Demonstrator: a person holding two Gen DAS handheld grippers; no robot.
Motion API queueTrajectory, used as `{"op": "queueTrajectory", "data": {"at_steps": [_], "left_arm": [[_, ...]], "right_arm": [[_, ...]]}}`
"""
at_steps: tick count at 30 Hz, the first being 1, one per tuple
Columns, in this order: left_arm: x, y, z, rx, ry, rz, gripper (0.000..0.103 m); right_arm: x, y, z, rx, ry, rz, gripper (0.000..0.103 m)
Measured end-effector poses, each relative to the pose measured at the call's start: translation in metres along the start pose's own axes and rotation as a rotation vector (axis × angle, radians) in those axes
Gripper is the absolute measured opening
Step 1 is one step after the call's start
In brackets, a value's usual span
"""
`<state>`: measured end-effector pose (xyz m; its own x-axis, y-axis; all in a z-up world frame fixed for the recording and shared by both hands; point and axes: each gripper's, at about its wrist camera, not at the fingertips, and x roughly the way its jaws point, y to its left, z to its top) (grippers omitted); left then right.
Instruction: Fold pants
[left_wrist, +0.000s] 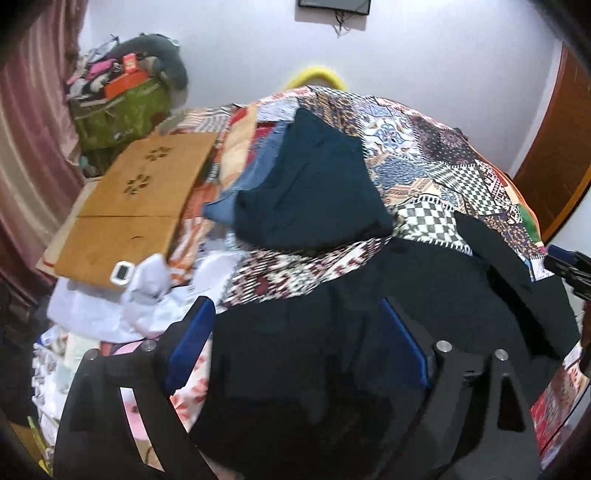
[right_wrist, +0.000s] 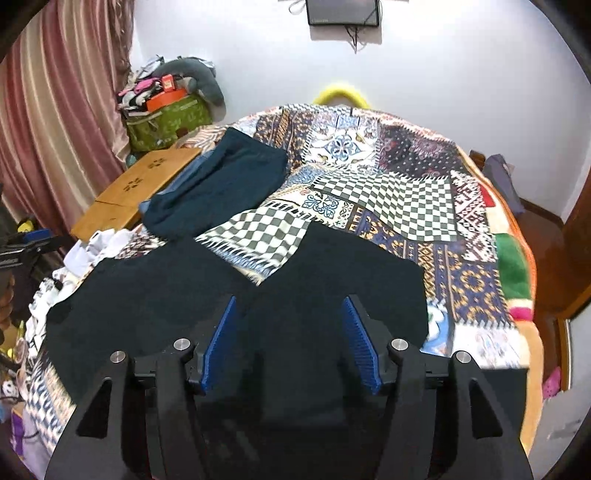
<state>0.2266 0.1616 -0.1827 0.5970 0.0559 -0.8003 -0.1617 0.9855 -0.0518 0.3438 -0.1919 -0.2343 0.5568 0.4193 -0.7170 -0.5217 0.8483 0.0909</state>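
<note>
Black pants (right_wrist: 177, 291) lie spread on the patchwork bedspread (right_wrist: 406, 206), their two legs parting in a V toward the far side. My right gripper (right_wrist: 290, 308) is open, its blue pads above the crotch area, holding nothing. My left gripper (left_wrist: 299, 314) is open over the same pants (left_wrist: 424, 295) near their left side, empty. The left gripper's body shows at the left edge of the right wrist view (right_wrist: 26, 247). The right gripper's body shows at the right edge of the left wrist view (left_wrist: 569, 266).
A folded dark teal garment (right_wrist: 218, 184) lies on a blue one at the bed's far left. A wooden board (right_wrist: 136, 192) and white clothes (right_wrist: 96, 247) lie left of it. A green bag (right_wrist: 166, 122) stands by the pink curtain. The bed's edge drops off at right.
</note>
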Motion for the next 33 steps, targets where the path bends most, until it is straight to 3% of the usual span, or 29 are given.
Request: {"op": "queueTrajectory", "data": {"at_steps": [11, 16, 18, 22, 26, 33], "left_arm": [[0.093, -0.028, 0.032, 0.033, 0.128, 0.002, 0.090], [0.116, -0.034, 0.032, 0.060, 0.169, -0.004, 0.090], [0.121, -0.037, 0.031, 0.078, 0.178, 0.000, 0.090], [0.124, -0.046, 0.030, 0.110, 0.184, -0.001, 0.090], [0.118, -0.059, 0.029, 0.139, 0.192, -0.006, 0.090], [0.091, -0.101, 0.020, 0.209, 0.198, -0.076, 0.090]], "right_arm": [[0.117, -0.029, 0.051, 0.015, 0.146, 0.037, 0.055], [0.156, -0.037, 0.059, -0.014, 0.197, 0.011, 0.055], [0.163, -0.038, 0.058, -0.017, 0.208, -0.005, 0.049], [0.161, -0.039, 0.056, -0.014, 0.191, -0.020, 0.016], [0.145, -0.045, 0.054, 0.030, 0.161, -0.002, 0.013], [0.025, -0.077, 0.049, 0.133, -0.025, -0.009, 0.013]]}}
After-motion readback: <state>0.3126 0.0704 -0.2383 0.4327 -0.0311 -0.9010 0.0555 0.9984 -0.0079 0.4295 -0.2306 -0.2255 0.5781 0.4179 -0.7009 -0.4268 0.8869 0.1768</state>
